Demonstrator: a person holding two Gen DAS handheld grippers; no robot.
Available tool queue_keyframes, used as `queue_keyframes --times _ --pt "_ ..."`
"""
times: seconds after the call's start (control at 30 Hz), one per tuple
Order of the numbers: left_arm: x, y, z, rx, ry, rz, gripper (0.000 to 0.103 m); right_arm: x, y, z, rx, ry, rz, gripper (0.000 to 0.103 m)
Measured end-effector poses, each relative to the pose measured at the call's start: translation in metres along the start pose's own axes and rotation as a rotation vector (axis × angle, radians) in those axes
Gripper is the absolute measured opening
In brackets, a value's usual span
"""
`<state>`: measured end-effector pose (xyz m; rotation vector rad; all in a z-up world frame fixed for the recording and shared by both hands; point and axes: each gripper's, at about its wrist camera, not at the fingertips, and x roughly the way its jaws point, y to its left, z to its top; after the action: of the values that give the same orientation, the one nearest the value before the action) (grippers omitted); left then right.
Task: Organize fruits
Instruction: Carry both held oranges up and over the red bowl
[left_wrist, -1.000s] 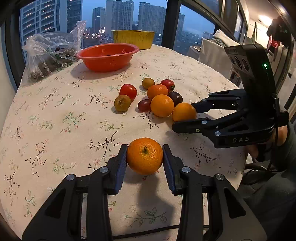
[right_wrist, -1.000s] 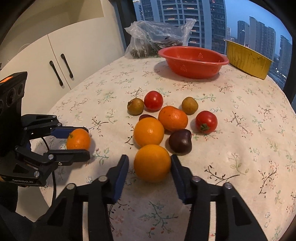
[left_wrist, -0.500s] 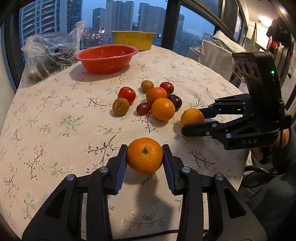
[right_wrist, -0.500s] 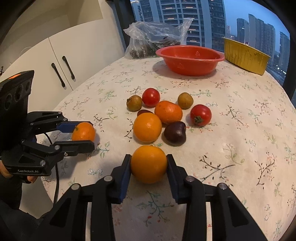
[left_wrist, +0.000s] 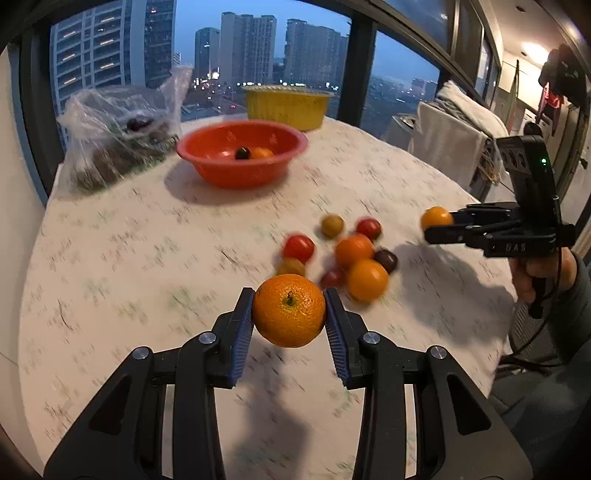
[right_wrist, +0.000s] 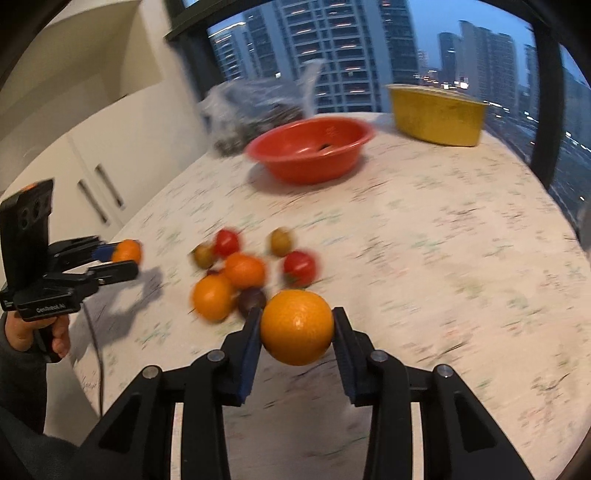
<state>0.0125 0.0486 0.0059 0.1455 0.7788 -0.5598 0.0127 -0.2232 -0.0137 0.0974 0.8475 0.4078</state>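
My left gripper (left_wrist: 289, 317) is shut on a mandarin with a stem (left_wrist: 289, 309) and holds it above the table. My right gripper (right_wrist: 297, 332) is shut on a smooth orange (right_wrist: 297, 326), also lifted; it shows at the right of the left wrist view (left_wrist: 436, 218). A cluster of oranges (left_wrist: 367, 279), red tomatoes (left_wrist: 299, 248) and dark plums (left_wrist: 386, 259) lies on the flowered tablecloth (left_wrist: 147, 258). A red bowl (left_wrist: 242, 155) at the back holds a dark fruit and an orange one. A yellow basin (left_wrist: 288, 106) stands behind it.
A clear plastic bag (left_wrist: 118, 129) with dark contents lies at the back left by the window. White cabinets (right_wrist: 92, 166) stand beyond the table's left edge. A chair draped with a towel (left_wrist: 454, 136) stands at the right.
Both grippers have lifted their oranges off the table and moved toward the back. The views are blurred with motion and the inside of the red bowl now shows.
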Motion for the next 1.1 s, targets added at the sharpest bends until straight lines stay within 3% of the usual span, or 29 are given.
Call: queue_keyframes --times 0.3,0.5,0.67,0.83,1.1 --pt "0.021 0.032 0.071 0.028 -0.031 0.035 0.035 -0.006 -0.031 0.054 0.01 -0.074 -0.042 0.039" --pt "0.06 0.053 0.135 0.038 -0.034 0.063 0.035 0.009 -0.029 0.115 -0.031 -0.104 -0.02 0.039" --pt "0.107 0.062 0.182 0.052 0.0 0.089 0.035 0.043 -0.024 0.162 -0.035 -0.067 0.024 0.04" --pt "0.152 0.069 0.199 0.061 0.055 0.097 0.035 0.09 -0.02 0.194 -0.012 -0.002 0.064 0.04" --pt "0.197 0.08 0.201 0.049 0.099 0.097 0.035 0.147 -0.026 0.209 -0.014 0.064 -0.008 0.04"
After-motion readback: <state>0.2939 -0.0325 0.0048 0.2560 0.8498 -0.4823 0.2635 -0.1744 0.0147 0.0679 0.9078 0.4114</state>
